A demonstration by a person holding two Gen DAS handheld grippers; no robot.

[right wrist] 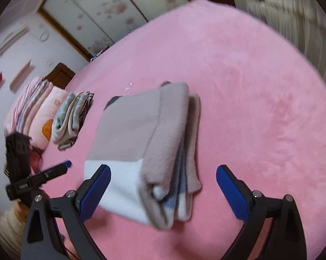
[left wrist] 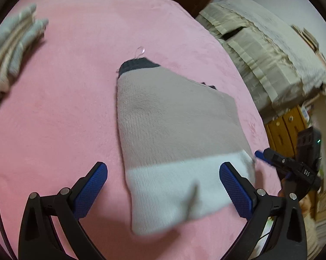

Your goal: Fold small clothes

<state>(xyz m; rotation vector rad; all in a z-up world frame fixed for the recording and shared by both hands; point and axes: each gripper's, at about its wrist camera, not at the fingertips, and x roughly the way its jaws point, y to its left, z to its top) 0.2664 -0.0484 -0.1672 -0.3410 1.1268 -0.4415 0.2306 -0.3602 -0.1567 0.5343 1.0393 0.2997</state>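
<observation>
Pink fleece bedspread (left wrist: 65,108) has the folded taupe-and-white knit garment (left wrist: 175,130) lying dead centre, soft and floppy, so I'd grab its thick folded edge at 6 o'clock, with left gripper (left wrist: 163,186) and right gripper (right wrist: 163,186) both spread wide, holding nothing.

Folded sweater (left wrist: 175,125) near edge motion-blurred; folded clothes pile (left wrist: 9,49) blurred, cut by left edge.

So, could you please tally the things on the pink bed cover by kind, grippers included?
Folded taupe-and-white garment: 1
Stack of folded grey and striped clothes: 1
Pillows or bedding at the far end: 2, as far as the blur allows
Grippers: 2, left gripper and right gripper, both open
Total: 6
</observation>
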